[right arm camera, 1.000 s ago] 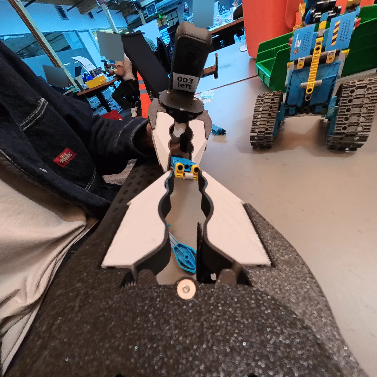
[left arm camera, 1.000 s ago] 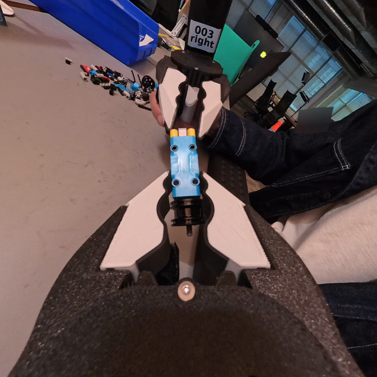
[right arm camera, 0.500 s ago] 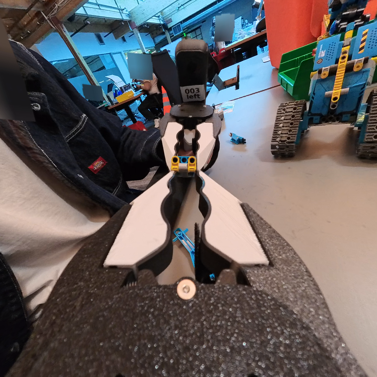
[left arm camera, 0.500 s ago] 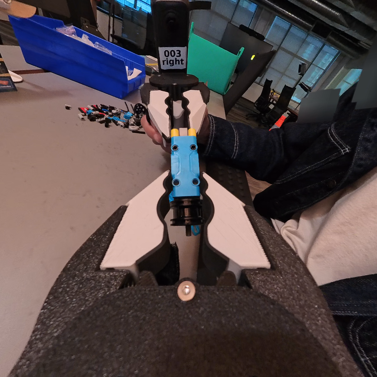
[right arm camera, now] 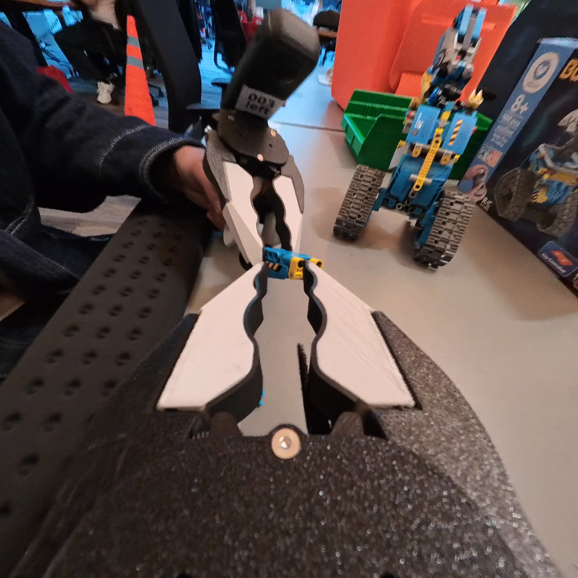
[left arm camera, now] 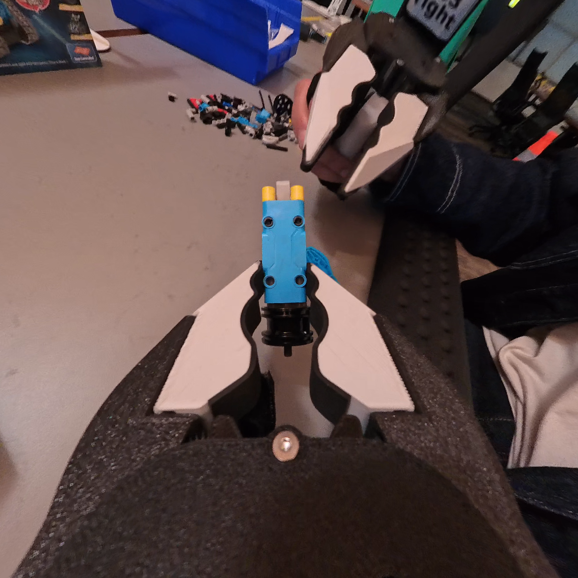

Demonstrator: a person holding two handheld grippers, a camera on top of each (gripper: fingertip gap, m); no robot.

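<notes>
Stretched under and all around the blue block (left arm camera: 283, 250) as a grey table (left arm camera: 93, 219), with a black perforated strip (left arm camera: 413, 281) running along its edge just right of the block. Stood well beyond the block, at the far side of the table in the left wrist view, as a blue bin (left arm camera: 219, 34) and a printed box (left arm camera: 40, 34). Showed past the block in the right wrist view as an orange bin (right arm camera: 391, 47), a green bin (right arm camera: 375, 131), and a blue-and-yellow toy robot on grey tracks (right arm camera: 431, 175), all well apart from it. Clamped on the near half of the block with the left gripper (left arm camera: 284, 272), fingers pressed to both its sides, block held clear above the table and pointing straight out along the fingers. Hung beyond and to the right of the block as the right gripper (right arm camera: 284, 267), fingers parted by a moderate gap with nothing between them, near the block's far end but apart from it in the left wrist view. Lay scattered well beyond the block as a pile of small black, blue and grey parts (left arm camera: 240, 119). Sat against the block's near end as a black wheel hub (left arm camera: 286, 327), inside the left gripper's hollow. Capped the block's far end as two yellow pins (left arm camera: 268, 193) with a grey stub between.
</notes>
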